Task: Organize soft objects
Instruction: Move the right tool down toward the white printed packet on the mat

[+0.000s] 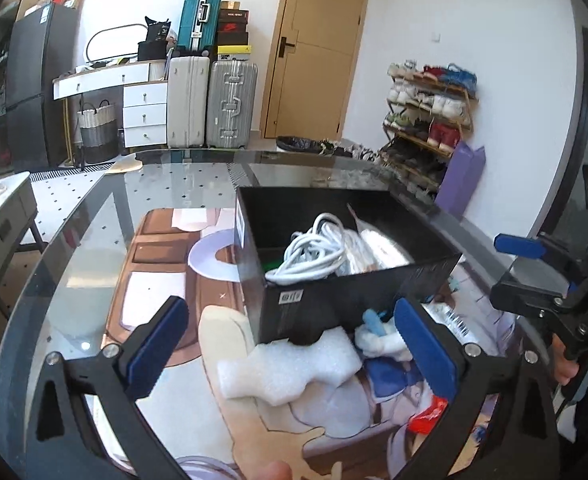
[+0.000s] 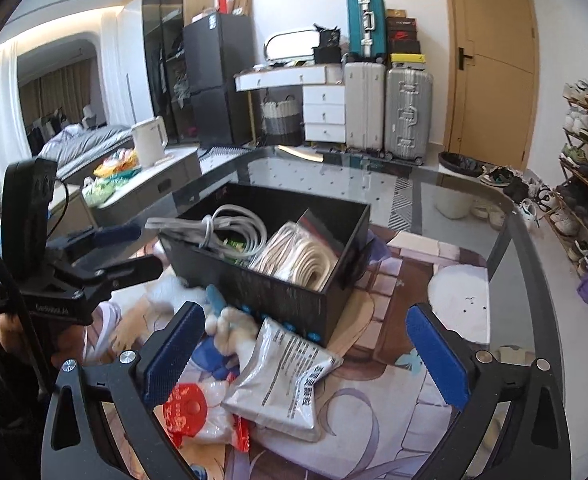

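A: Nearest first?
B: Left gripper [image 1: 290,344] spread wide, nothing between the blue pads; directly ahead a white foam block [image 1: 290,368] on the printed mat [image 1: 166,280], its far end touching the black box [image 1: 318,304]. Just right of it a white plush toy [image 1: 378,340] with blue bits, tucked against the box's near wall.

A: And the other side?
B: Right gripper [image 2: 306,356] also wide open, holding nothing. Between its fingers a grey sachet [image 2: 282,376] with printed text, leaning against the box [image 2: 294,300]; left of it a clear bag with a red round label [image 2: 190,412], half hidden behind the left finger [image 2: 170,356].

A: Inside the box?
B: Coiled white cable [image 1: 314,252] on the left, bagged cream cord [image 2: 298,260] on the right.

A: Anything blocking?
B: Box wall standing between loose items and the interior; plush [image 2: 230,328] pressed up to it.

A: Beyond?
B: Glass worktop [image 1: 166,184] stretching on, then suitcases [image 1: 210,100], white drawers [image 1: 144,116], a wooden door [image 1: 314,48], a shoe rack [image 1: 426,120]
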The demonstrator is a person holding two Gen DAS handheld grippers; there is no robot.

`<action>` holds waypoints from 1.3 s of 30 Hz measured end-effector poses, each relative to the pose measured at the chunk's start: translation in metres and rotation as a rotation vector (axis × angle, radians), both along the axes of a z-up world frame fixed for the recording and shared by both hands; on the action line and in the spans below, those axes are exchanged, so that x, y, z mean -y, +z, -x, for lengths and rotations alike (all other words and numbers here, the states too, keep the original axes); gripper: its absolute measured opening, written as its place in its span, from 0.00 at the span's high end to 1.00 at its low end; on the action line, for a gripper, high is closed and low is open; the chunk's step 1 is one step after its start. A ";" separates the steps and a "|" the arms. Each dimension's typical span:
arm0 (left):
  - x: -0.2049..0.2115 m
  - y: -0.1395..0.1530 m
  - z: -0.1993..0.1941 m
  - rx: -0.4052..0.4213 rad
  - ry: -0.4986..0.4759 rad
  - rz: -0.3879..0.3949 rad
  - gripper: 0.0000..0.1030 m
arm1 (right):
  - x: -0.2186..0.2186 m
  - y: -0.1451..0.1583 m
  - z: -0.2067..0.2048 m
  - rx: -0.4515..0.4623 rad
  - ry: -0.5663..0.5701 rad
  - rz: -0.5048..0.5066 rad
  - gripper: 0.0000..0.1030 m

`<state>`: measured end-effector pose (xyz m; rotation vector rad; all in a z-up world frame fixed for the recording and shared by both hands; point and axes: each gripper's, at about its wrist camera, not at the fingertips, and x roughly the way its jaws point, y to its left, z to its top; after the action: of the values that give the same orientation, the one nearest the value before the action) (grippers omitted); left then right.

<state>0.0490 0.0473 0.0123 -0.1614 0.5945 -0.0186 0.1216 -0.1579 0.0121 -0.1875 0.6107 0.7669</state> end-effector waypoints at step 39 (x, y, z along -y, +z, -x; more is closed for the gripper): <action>0.025 -0.009 0.006 -0.057 -0.093 -0.100 0.00 | 0.003 -0.018 -0.003 -0.041 0.044 0.102 0.01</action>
<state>0.0434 0.0224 0.0033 -0.0378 0.6583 -0.0744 0.1245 -0.1610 -0.0059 -0.2804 0.6873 0.7837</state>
